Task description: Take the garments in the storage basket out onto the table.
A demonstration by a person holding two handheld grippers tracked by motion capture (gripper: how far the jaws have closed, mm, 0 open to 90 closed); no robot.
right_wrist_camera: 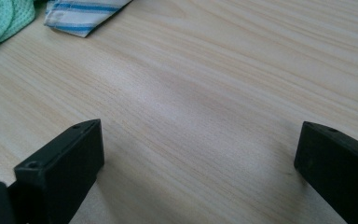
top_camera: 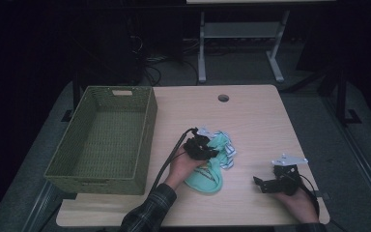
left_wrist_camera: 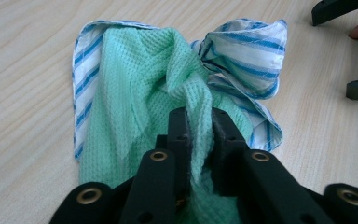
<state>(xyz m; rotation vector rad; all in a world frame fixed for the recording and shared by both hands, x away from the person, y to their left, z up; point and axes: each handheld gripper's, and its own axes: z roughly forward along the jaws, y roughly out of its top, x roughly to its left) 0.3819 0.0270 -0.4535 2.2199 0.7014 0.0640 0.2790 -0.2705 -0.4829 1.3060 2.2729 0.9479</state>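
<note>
- The green waffle-weave cloth (left_wrist_camera: 135,93) lies bunched on the wooden table (top_camera: 251,116), a short way to the right of the woven basket (top_camera: 104,140), which sits at the table's left edge.
- A blue-and-white striped cloth (left_wrist_camera: 249,53) is tangled with it, lying under the green cloth and poking out on the side away from the basket.
- The left gripper (left_wrist_camera: 199,122) is down on the heap, on the side nearer the basket; its jaws are clamped on a raised fold of the green cloth, with the fabric pinched between them.
- The right gripper (right_wrist_camera: 198,154) rests low over bare table, well apart from the basket and beyond the cloths; its jaws stand wide apart with nothing between them.
- A corner of the striped cloth lies on the table ahead of the right gripper, not touching it.
</note>
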